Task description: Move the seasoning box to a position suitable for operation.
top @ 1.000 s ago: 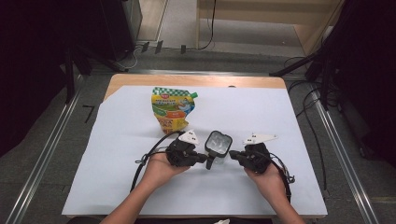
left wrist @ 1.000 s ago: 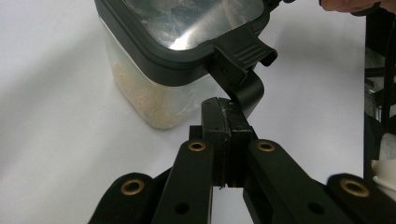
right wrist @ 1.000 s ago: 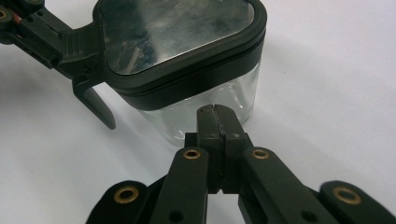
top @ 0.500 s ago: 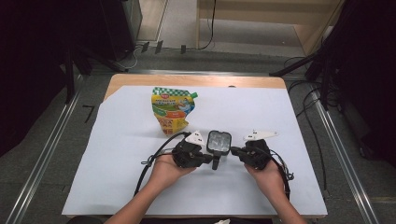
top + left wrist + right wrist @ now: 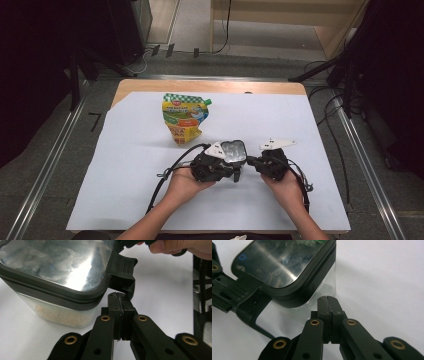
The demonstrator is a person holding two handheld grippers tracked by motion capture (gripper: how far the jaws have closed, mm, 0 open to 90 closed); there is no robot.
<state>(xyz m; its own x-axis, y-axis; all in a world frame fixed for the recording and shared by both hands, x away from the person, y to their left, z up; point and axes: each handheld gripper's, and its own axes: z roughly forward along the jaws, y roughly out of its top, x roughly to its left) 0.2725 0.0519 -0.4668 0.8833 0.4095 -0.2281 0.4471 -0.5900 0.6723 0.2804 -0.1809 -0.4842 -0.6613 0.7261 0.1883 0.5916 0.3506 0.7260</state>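
A clear container with a black-rimmed glossy lid stands on the white sheet, between my two grippers. My left gripper is shut with nothing in it, and its tips sit just under the lid's black side latch. Pale grains lie at the container's bottom. My right gripper is also shut and holds nothing. Its tips are close to the container's clear corner wall, below the lid; whether they touch it I cannot tell. Another latch juts out on that lid's left.
A green and yellow spouted pouch stands behind the container, toward the back left. The white sheet covers a wooden table. Cables trail from the grippers toward the front edge.
My left gripper has shifted slightly right, closer to the container. The right gripper and the container have stayed put.
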